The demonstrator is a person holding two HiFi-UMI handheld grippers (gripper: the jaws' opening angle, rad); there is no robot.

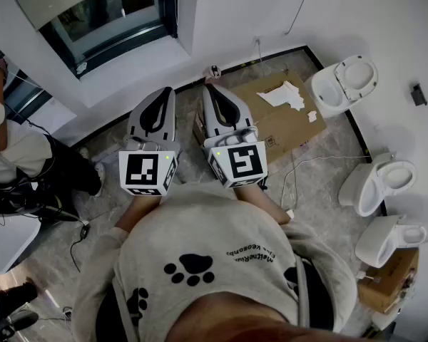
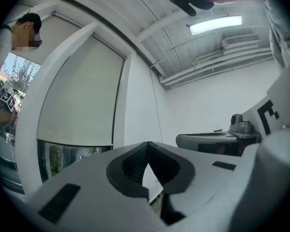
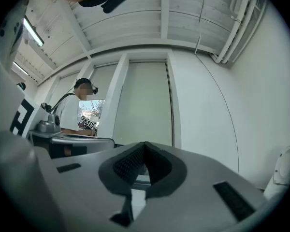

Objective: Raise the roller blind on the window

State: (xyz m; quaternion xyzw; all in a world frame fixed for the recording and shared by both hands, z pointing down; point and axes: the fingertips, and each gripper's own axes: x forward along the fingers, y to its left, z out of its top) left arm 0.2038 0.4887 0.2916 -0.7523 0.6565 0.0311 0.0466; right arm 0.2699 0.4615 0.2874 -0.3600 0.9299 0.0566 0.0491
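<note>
Roller blind point(image 2: 82, 95) job, reads as approach step. Left gripper point(image 1: 164, 92) and right gripper point(image 1: 212, 88) side by side at chest, jaws pressed together, empty. Ahead: blind covering most of window point(image 2: 63, 157), glass strip bare below. Open one pair, reach dark line point(image 2: 117, 100) along blind's right edge (likely chain), clamp squarely, pull straight down.

No legible words or numbers anywhere. Sweatshirt point(image 1: 221, 234) has a short line of print point(image 1: 251, 255) beside a black paw print point(image 1: 189, 269); it is upside down to the head view and too small to read. Left gripper point(image 1: 167, 92) and right gripper point(image 1: 211, 88) cubes each show a black-and-white square marker, code only, no letters. Cardboard box point(image 1: 289, 123) has a small dark printed mark, unreadable. Second person point(image 3: 75, 111) holds similar marker cubes point(image 3: 88, 124).
</note>
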